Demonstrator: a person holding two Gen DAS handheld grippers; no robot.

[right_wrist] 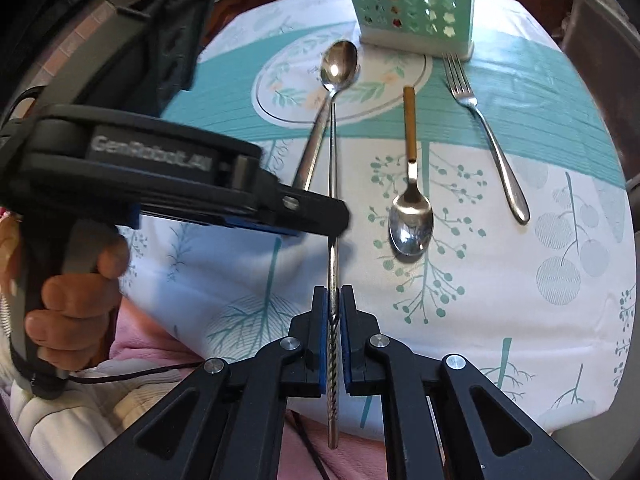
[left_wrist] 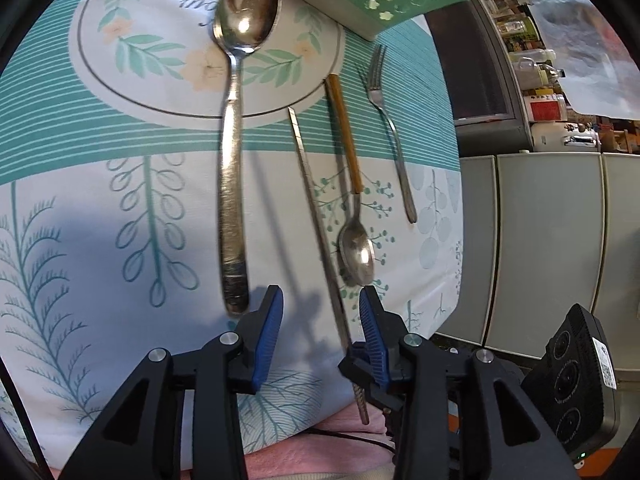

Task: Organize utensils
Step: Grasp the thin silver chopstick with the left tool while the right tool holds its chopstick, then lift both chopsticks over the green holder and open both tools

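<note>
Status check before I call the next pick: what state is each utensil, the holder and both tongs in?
left tongs: open, straddling the chopstick
right tongs: shut on chopstick
chopstick: held near its twisted end
large spoon: ungripped, bowl up
gold-handled spoon: flat on cloth, bowl up
fork: flat on cloth, tines toward holder
holder: upright

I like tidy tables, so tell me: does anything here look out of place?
The small steel spoon with the golden handle lies reversed: its bowl faces the near edge, while the large steel spoon and steel fork point their heads toward the green perforated utensil holder.
</note>
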